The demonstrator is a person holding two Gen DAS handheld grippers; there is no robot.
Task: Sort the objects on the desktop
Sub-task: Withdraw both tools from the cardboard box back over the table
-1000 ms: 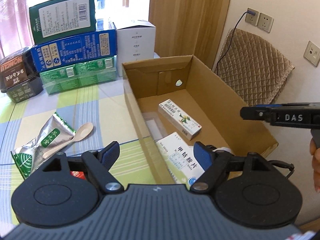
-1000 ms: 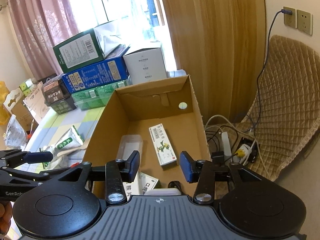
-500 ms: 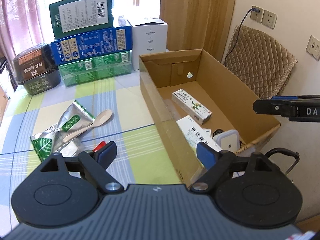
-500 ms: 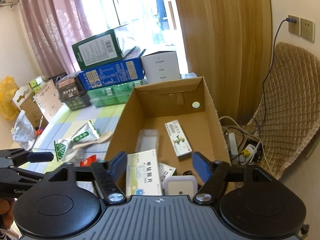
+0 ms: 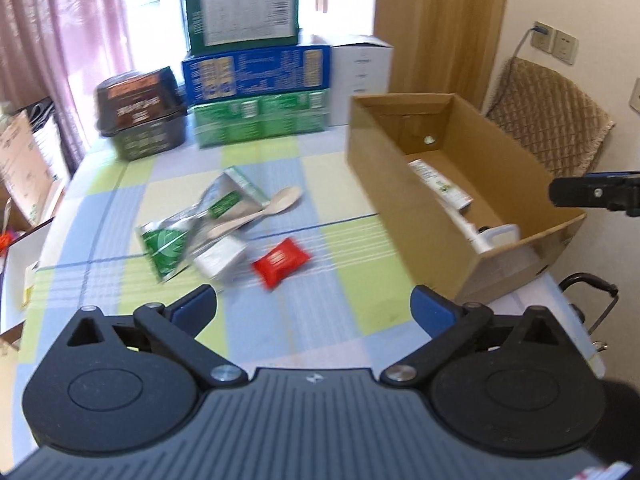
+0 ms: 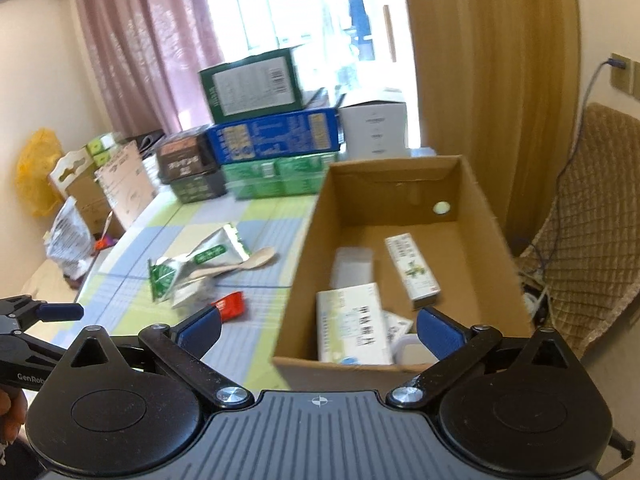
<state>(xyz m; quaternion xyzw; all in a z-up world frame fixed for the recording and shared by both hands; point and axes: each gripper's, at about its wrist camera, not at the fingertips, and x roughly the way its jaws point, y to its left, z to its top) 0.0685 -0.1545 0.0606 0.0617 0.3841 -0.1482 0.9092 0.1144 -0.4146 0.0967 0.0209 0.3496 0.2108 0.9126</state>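
Above the table (image 5: 344, 216), left gripper (image 5: 314, 310) and right gripper (image 6: 318, 326) jaws wide apart, holding nothing

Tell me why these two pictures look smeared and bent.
Left wrist view: motion blur smears the red snack packet and pale wooden spoon; fisheye curves the brown cardboard box. Right wrist view: window glare washes out the top, box print is soft, and the open right gripper stays sharp.

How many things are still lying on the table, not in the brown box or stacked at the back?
4, though some may be hidden: a green-and-silver packet, a wooden spoon across it, a white packet beside it, and a red packet nearest the cardboard box.
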